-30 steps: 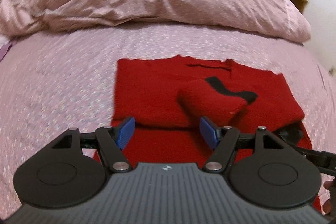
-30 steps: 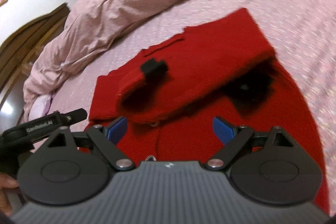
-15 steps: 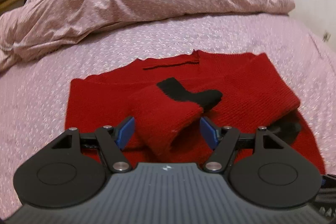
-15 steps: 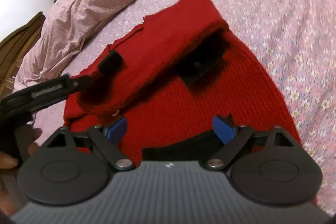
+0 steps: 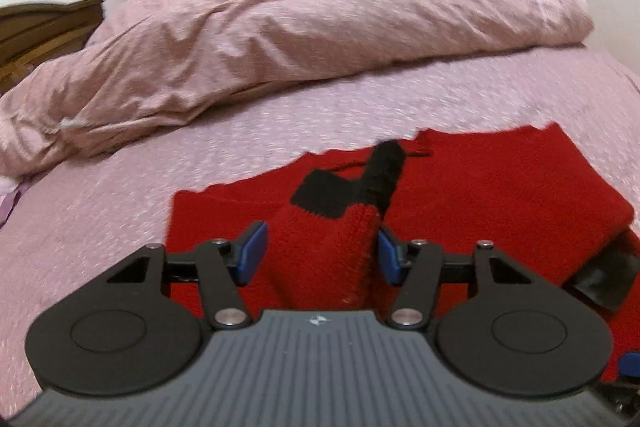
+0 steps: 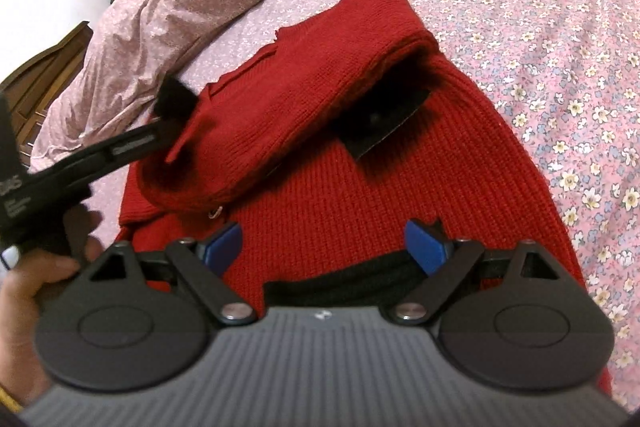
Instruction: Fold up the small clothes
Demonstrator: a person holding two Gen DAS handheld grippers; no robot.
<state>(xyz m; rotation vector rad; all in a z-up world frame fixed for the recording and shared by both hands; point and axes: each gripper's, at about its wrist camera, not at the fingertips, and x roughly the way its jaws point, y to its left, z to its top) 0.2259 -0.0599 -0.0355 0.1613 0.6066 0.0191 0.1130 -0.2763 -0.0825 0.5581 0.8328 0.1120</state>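
We see a bed (image 5: 100, 247) under a pink floral sheet filling both views. A rumpled pink duvet (image 5: 320, 39) lies across its upper part; a red knitted sweater (image 6: 420, 187) lies spread at lower centre.

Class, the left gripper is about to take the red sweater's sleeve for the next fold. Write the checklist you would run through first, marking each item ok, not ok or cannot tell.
1. Sleeve between the left gripper pads: ok. The jaws have just been closing around it.
2. Pads pressing the sleeve: not ok. A gap shows beside one pad.
3. Right gripper free: ok. It is open over the red sweater, gripping nothing.
4. Sweater lying flat: not ok. One side is folded over and bunched.
5. Duvet apart from the sweater: ok. Bare bedspread lies between.
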